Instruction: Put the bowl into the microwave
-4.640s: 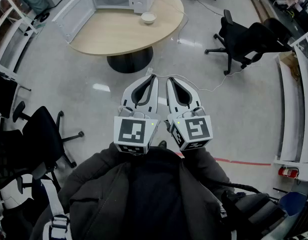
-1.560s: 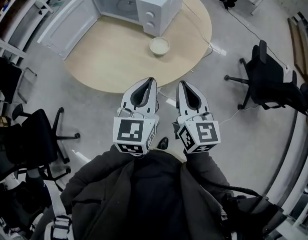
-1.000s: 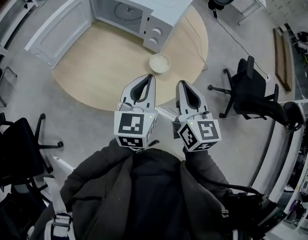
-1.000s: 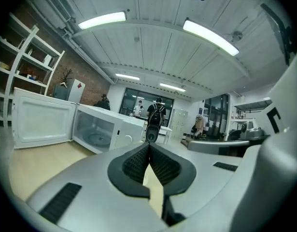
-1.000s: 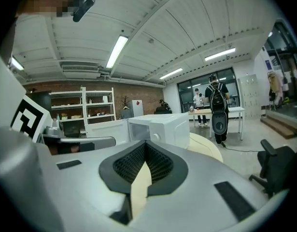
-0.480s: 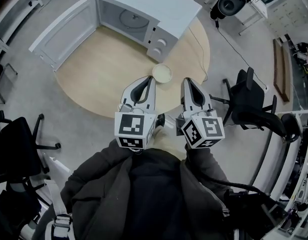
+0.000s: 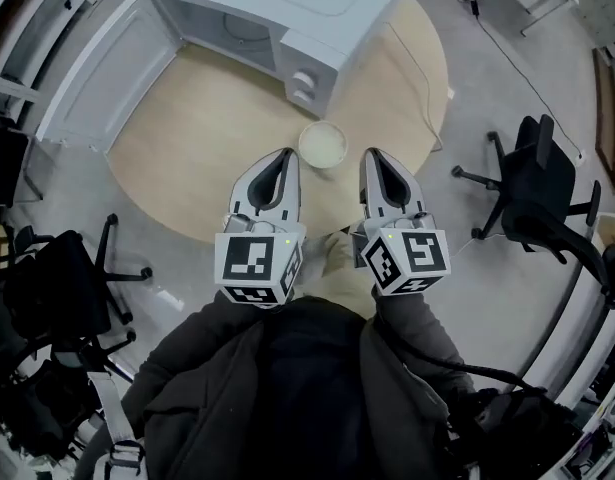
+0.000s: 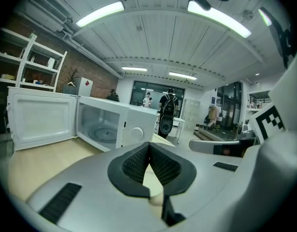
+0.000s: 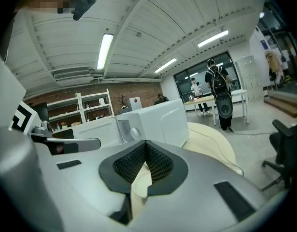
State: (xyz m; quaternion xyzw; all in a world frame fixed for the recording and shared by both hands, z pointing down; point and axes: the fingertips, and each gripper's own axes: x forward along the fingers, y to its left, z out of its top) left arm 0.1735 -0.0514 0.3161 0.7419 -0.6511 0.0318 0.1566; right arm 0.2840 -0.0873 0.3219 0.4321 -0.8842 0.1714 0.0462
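Holds left gripper [image 7: 286,155] and right gripper [image 7: 373,155] side by side, aimed forward and slightly downward, both clenched on nothing. Finds the white bowl [image 7: 322,144] upright, mouth up, on the round wooden table [image 7: 202,133], just ahead between the tips, before the open microwave [image 7: 317,13].
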